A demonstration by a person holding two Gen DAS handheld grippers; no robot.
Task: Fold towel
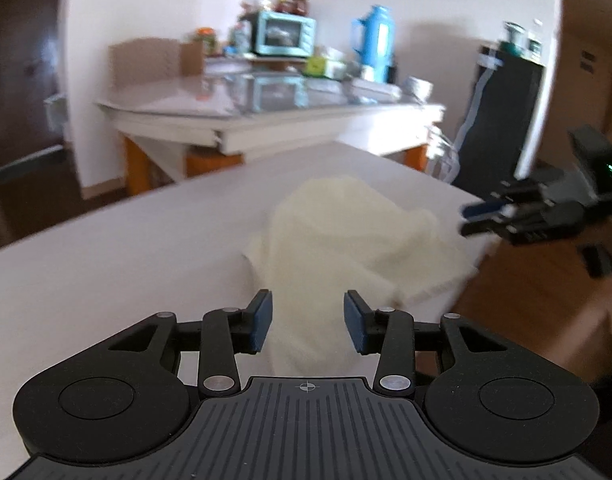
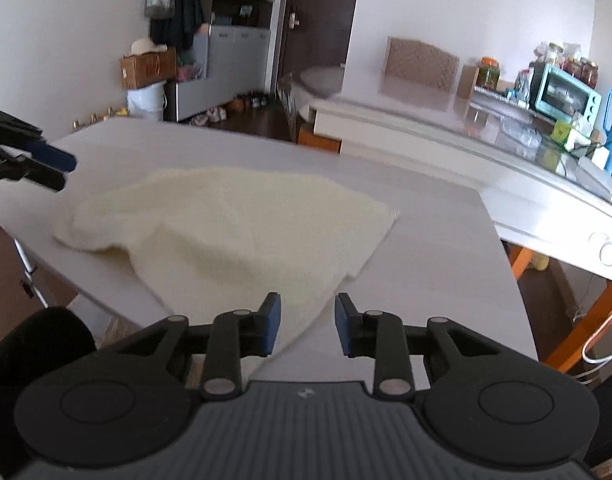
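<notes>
Towel [image 2: 233, 224], blurred, lies rumpled, near corner hidden behind released left gripper [image 1: 308, 320] and right gripper [image 2: 308, 322].

Soft, even daylight in both views, no hard shadows; the white walls wash out pale, and the glass-topped side table [image 1: 265, 92] carries a milky sheen with reflections of the clutter behind it. Left wrist view is smeared throughout: the towel [image 1: 346, 240], the far shelf items and the right gripper [image 1: 466, 220] all blurred. Right wrist view is sharper, towel edges soft; both bow at the edges, corners black.
</notes>
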